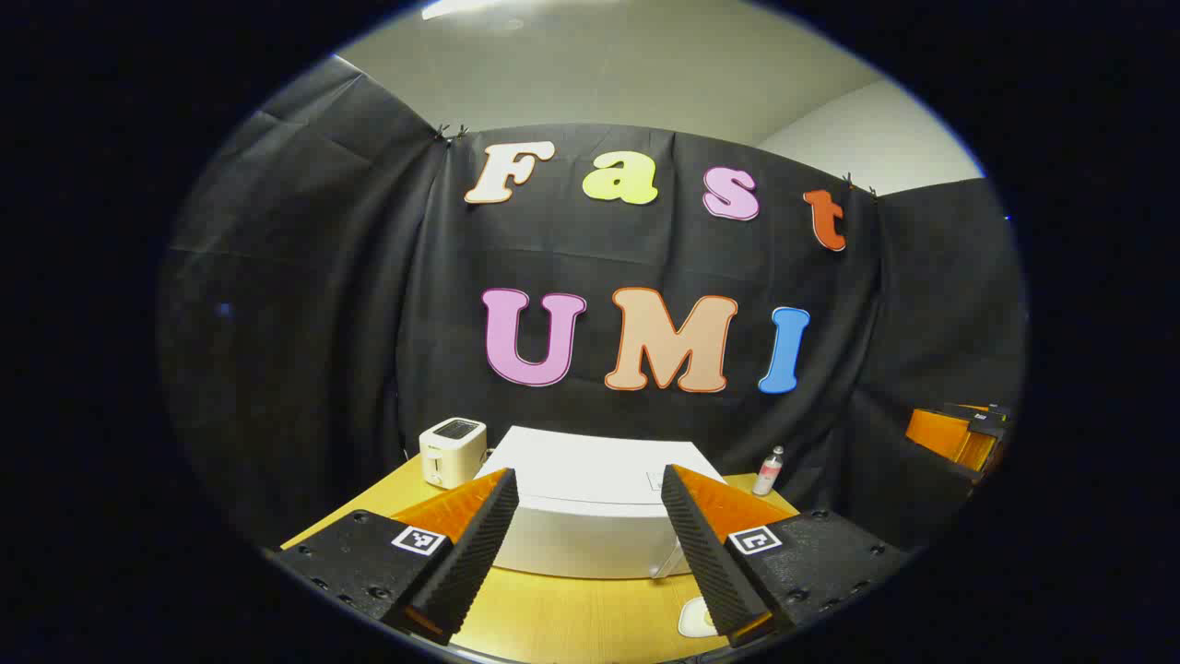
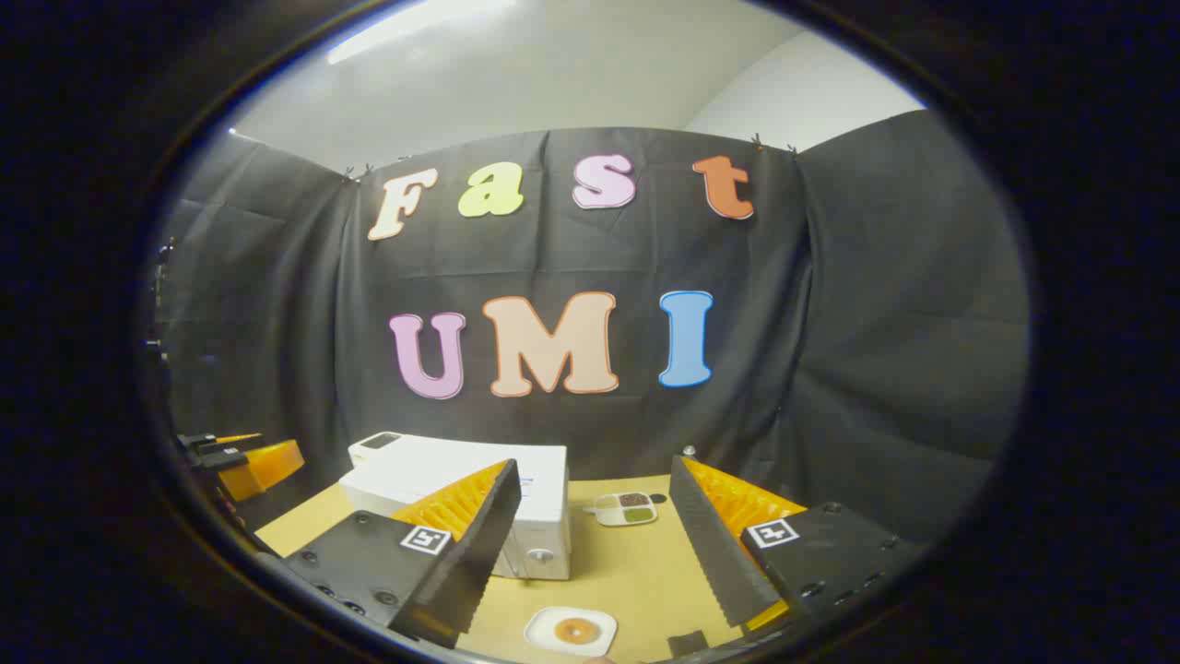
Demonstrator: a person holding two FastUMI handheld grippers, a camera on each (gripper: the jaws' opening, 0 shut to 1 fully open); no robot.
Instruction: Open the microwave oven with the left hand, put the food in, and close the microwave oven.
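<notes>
Both claws hang released above the tabletop (image 2: pixel 627 563) — left claw (image 1: pixel 590 544) faces the shut white microwave (image 1: pixel 590 516), stiff hinged door, handle unclear — right claw (image 2: pixel 590 553) over the plate of food (image 2: pixel 572 631), light, probably slippery, grip its rim.

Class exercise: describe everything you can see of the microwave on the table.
The microwave is a white box with a flat, plain top, standing upright on the wooden table, close to the black cloth wall. Its door looks shut. A round knob shows low on its front in the right gripper view. A cream toaster stands beside it. Neither gripper touches it.
</notes>
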